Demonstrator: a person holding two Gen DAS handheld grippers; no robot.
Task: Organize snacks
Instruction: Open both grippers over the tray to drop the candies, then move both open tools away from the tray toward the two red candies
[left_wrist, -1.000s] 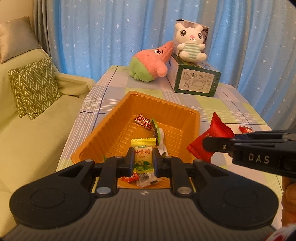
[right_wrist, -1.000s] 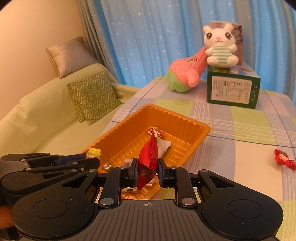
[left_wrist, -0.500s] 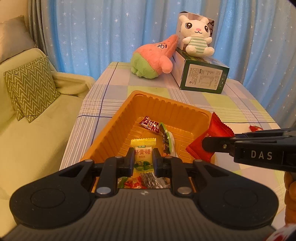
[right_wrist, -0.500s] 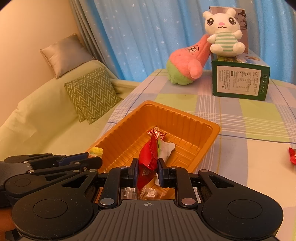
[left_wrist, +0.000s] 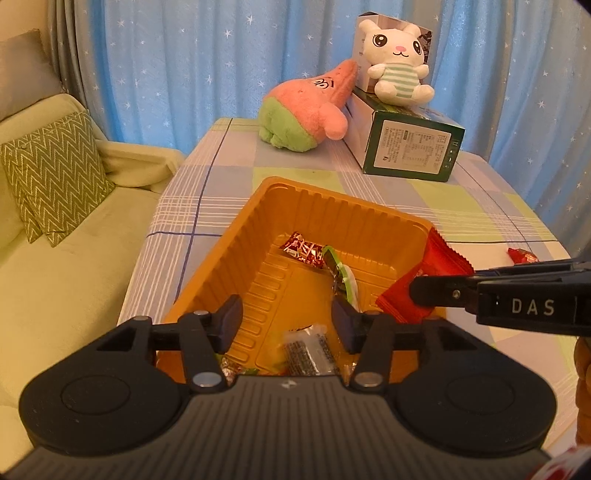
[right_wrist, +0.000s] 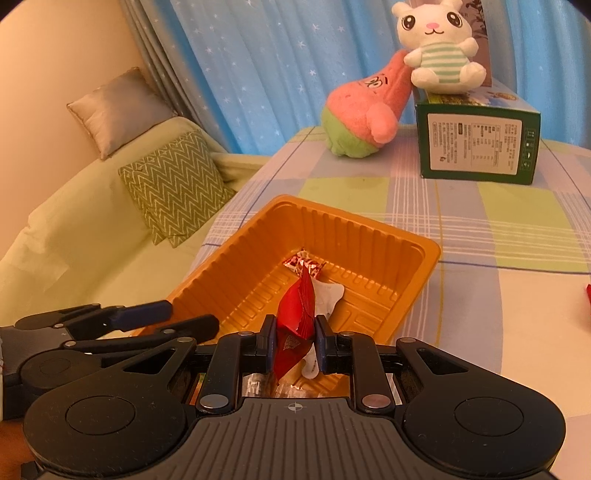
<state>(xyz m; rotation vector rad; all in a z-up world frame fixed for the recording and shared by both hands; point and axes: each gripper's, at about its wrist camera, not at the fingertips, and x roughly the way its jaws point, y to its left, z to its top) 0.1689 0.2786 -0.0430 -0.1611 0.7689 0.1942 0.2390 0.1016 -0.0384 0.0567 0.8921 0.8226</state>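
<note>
An orange plastic tray (left_wrist: 332, 206) (right_wrist: 373, 236) sits on the checked tablecloth and holds several wrapped snacks, among them a red foil candy (left_wrist: 304, 249) and a green-and-white packet (left_wrist: 343, 277). My left gripper (left_wrist: 286, 323) is open and empty above the tray's near end. My right gripper (right_wrist: 294, 341) is shut on a red snack packet (right_wrist: 295, 314) (left_wrist: 424, 280) and holds it over the tray's right side. One red candy (left_wrist: 522, 255) lies on the table right of the tray.
A pink and green plush (left_wrist: 306, 110), a green box (left_wrist: 406, 147) and a white bunny plush (left_wrist: 397, 74) stand at the table's far end. A green sofa with a zigzag cushion (left_wrist: 51, 173) lies left of the table. Blue curtains hang behind.
My left gripper has opened and the yellow candy it held is gone from between its fingers. Both grippers have moved forward over the tray. The right gripper still holds the red packet.
</note>
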